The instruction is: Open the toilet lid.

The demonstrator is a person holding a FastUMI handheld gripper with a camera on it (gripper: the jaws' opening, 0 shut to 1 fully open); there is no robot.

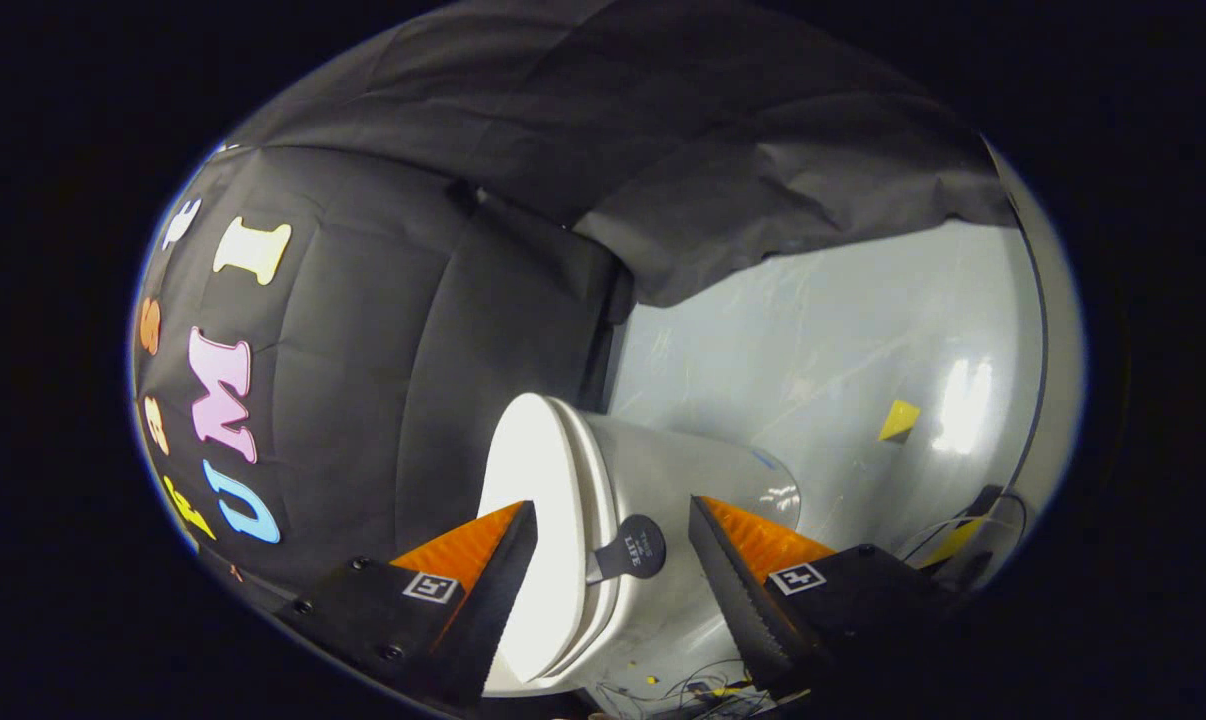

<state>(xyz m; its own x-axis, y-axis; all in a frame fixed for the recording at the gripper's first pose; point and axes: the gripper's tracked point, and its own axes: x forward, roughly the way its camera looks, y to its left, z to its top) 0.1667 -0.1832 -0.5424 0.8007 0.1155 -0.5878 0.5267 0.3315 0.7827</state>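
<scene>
Lower centre of frame | toilet lid [538,500] edge-on, down | lift tab [631,550] between fingers | gripper [613,525] wide open, empty

My gripper [613,560]: two orange fingers [463,550] with black serrated inner edges, black screwed mounts, a square black-and-white marker on each.

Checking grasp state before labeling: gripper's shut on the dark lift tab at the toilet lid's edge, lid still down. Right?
Not quite. In the gripper view the gripper is open: its fingers straddle the dark lift tab without touching it. The toilet lid is still down.
</scene>
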